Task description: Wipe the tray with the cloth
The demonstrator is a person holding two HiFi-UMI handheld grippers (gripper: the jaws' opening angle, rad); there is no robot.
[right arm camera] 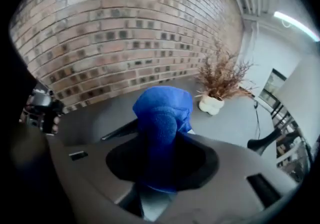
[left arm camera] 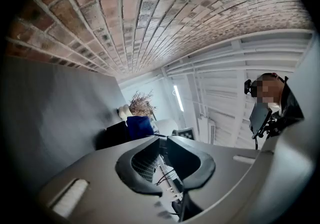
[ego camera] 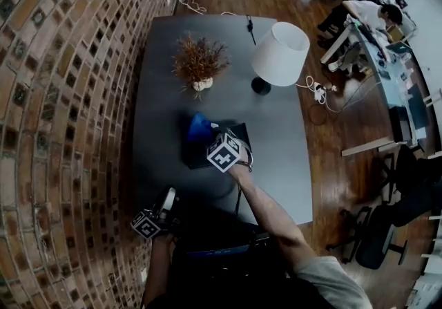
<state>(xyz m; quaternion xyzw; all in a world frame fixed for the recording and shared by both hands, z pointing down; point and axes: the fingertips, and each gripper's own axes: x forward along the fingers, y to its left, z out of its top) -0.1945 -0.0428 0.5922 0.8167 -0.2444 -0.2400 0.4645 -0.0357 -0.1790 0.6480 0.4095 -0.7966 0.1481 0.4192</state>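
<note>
A black tray [ego camera: 238, 136] lies on the dark grey table [ego camera: 276, 155], a little in front of its middle. A blue cloth [ego camera: 199, 126] sits bunched over the tray's left part, and my right gripper [ego camera: 210, 138] is shut on it. In the right gripper view the cloth [right arm camera: 162, 118] fills the gap between the jaws, with the tray's edge [right arm camera: 117, 132] just behind. My left gripper [ego camera: 168, 198] hovers at the table's front left corner, away from the tray, shut with nothing in it. The left gripper view shows its jaws closed together, and the tray [left arm camera: 112, 135] and cloth [left arm camera: 139, 127] lie beyond them.
A dried plant in a white pot [ego camera: 199, 62] and a white-shaded lamp [ego camera: 280, 55] stand at the back of the table. A brick wall [ego camera: 62, 93] runs close along the left. Cables and a power strip [ego camera: 319, 92] lie on the wooden floor to the right. A seated person [ego camera: 373, 14] is far back right.
</note>
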